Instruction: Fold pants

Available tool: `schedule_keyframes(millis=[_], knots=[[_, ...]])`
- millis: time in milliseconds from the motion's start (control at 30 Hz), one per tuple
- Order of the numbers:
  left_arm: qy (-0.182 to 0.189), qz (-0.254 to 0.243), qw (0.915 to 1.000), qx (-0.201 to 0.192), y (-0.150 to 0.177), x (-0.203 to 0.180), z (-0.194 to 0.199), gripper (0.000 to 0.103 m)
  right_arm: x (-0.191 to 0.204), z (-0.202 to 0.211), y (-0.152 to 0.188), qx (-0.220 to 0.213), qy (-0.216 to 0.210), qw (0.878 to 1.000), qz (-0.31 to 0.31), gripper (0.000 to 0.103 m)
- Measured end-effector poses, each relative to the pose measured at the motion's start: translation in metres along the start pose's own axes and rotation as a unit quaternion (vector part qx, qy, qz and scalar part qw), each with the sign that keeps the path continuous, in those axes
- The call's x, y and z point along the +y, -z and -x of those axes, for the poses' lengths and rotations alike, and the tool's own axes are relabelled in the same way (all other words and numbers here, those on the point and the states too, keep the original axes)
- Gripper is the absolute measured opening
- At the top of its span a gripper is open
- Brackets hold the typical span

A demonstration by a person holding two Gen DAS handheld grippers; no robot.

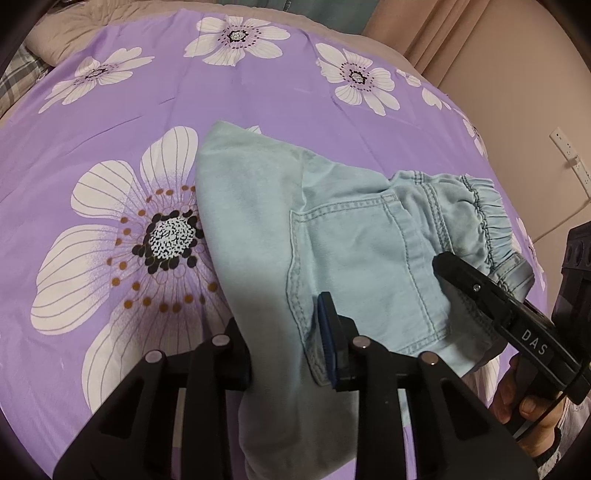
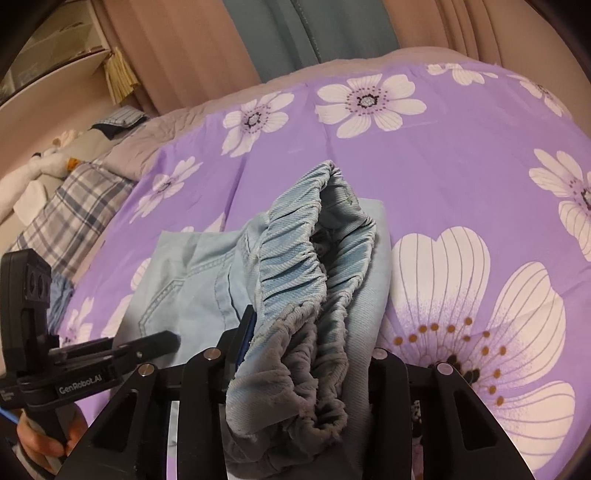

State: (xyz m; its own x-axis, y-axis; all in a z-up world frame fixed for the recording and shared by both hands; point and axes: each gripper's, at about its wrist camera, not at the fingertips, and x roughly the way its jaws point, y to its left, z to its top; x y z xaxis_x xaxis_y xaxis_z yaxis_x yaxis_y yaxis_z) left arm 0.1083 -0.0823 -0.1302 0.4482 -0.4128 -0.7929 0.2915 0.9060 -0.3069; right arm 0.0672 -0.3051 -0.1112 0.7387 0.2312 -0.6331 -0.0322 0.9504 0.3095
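Note:
Light blue denim pants [image 1: 332, 236] lie folded on a purple flowered bedsheet [image 1: 110, 147]. Their back pocket [image 1: 354, 266] faces up and the elastic waistband [image 1: 487, 221] is at the right. My left gripper [image 1: 284, 347] is shut on the near folded edge of the pants. My right gripper [image 2: 310, 354] is shut on the gathered waistband [image 2: 314, 266], which bunches up between its fingers. The right gripper also shows in the left wrist view [image 1: 480, 291], on the waistband end. The left gripper shows in the right wrist view [image 2: 162, 338] at the lower left.
The sheet covers a bed, with a beige quilt [image 1: 66, 26] at its far edge. A plaid pillow [image 2: 70, 210] and a white soft toy [image 2: 44, 166] lie at the left. Curtains [image 2: 221, 44] hang behind. A wall with a socket strip [image 1: 569, 155] is at the right.

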Motion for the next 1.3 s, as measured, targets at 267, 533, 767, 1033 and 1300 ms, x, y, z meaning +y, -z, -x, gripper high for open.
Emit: schedule_keyframes(millis=[267, 533, 767, 1033, 1300], knots=[[0.000, 0.001, 1.0000, -0.005, 0.004, -0.003, 0.009, 0.026, 0.013, 0.008, 0.001, -0.011, 0.006, 1.000, 0.025, 0.040], [-0.004, 0.000, 0.9999, -0.012, 0.009, -0.005, 0.020, 0.026, 0.025, 0.013, 0.004, -0.018, 0.003, 0.999, 0.041, 0.039], [-0.008, -0.005, 0.9997, -0.021, 0.015, -0.006, 0.034, 0.026, 0.036, 0.022, 0.007, -0.027, -0.003, 0.998, 0.055, 0.039], [-0.009, -0.006, 0.9993, -0.035, 0.022, -0.006, 0.053, 0.026, 0.046, 0.034, 0.009, -0.038, -0.009, 0.997, 0.068, 0.039], [-0.011, -0.008, 0.9988, -0.048, 0.030, -0.004, 0.071, 0.026, 0.054, 0.046, 0.011, -0.047, -0.014, 0.996, 0.079, 0.039]])
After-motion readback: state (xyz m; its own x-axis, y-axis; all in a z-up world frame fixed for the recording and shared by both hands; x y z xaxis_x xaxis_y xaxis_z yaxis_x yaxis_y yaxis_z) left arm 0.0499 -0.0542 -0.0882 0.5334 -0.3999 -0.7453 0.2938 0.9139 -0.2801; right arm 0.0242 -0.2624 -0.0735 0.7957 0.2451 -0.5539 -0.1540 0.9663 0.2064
